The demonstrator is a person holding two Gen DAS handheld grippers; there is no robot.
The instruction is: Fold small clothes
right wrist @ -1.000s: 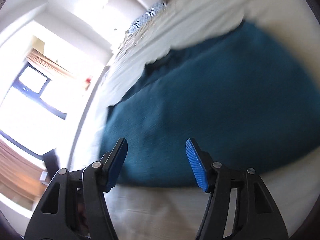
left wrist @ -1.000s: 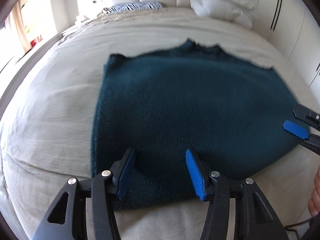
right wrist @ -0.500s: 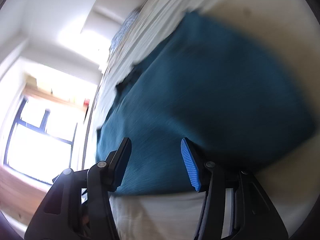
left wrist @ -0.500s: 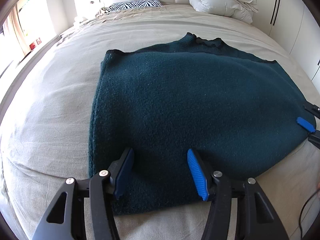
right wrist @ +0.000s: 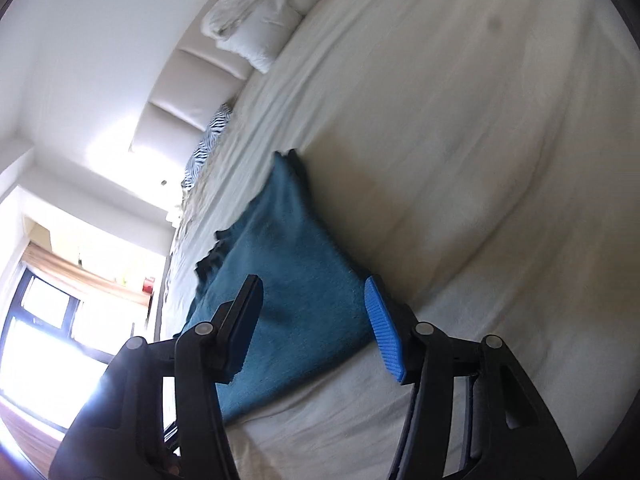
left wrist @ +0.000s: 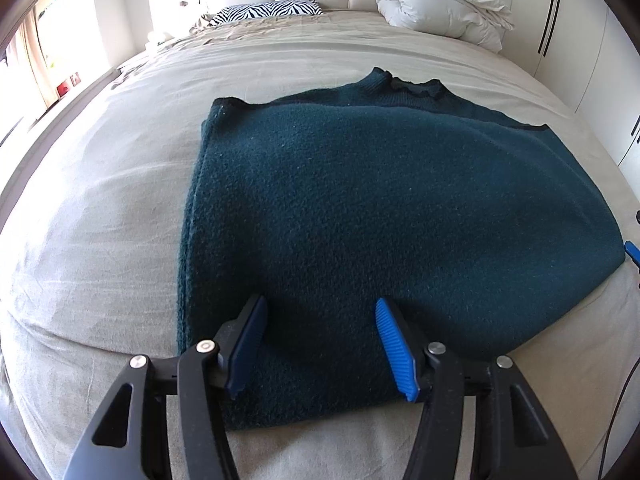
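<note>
A dark teal knit sweater (left wrist: 392,216) lies folded flat on the bed, collar at the far side. My left gripper (left wrist: 320,324) is open and empty, its blue pads over the sweater's near edge. My right gripper (right wrist: 312,308) is open and empty, tilted, over the sweater's right edge (right wrist: 288,264); one blue pad of it shows at the far right of the left wrist view (left wrist: 633,249).
The beige bed sheet (left wrist: 100,220) spreads all around the sweater. A white duvet bundle (left wrist: 440,0) and a zebra-print pillow (left wrist: 268,10) lie at the headboard. White wardrobe doors (left wrist: 592,40) stand at the right. A window (right wrist: 48,320) is at the left.
My right gripper has swung rightward and rolled, away from the sweater's middle to its right edge. My left gripper has pulled back slightly. The sweater has not moved.
</note>
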